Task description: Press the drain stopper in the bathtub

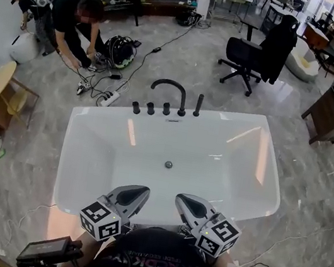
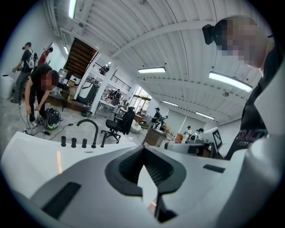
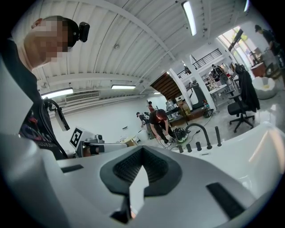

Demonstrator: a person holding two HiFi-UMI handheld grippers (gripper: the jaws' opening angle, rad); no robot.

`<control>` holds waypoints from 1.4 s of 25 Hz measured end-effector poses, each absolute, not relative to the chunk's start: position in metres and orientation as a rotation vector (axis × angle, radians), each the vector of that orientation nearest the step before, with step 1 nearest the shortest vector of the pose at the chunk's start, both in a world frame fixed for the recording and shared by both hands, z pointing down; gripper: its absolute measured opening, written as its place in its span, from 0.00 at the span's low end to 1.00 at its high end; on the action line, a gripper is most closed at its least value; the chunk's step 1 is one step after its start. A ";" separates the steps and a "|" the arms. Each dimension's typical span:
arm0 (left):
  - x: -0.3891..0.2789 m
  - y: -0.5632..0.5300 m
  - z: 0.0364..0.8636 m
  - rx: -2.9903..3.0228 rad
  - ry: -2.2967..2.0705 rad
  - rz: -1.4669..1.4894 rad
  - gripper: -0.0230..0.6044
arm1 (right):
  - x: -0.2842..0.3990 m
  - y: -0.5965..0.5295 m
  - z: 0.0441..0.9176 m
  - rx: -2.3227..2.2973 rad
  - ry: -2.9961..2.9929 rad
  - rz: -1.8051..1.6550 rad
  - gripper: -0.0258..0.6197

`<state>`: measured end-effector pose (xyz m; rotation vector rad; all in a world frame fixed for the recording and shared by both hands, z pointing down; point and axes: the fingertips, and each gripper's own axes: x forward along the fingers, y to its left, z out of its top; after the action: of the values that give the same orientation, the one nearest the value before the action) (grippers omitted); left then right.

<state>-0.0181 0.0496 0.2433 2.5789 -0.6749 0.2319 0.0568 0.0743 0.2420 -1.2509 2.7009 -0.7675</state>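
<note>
White bathtub (image 1: 87,148), near rim: left tool (image 1: 136,193) and right tool (image 1: 184,202) side by side, both clenched, empty.
Only in head view: drain stopper (image 1: 168,164) mid-floor of bathtub; from each tool, faucet (image 2: 88,127) and ceiling instead.

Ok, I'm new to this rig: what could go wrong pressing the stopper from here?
The stopper lies on the floor of the tub, well beyond the left tongs and right tongs at the near rim: a long lean. It is small on a glossy floor, so a shut tip may skid off.
</note>
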 end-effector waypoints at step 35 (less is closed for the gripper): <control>-0.016 0.039 0.248 2.574 -0.691 0.236 0.05 | 0.054 0.062 0.250 -1.225 2.723 -0.782 0.06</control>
<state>-0.0162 0.0392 0.2479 2.5738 -0.6906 0.2356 0.0540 0.0625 0.2496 -1.2252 2.7227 -0.7818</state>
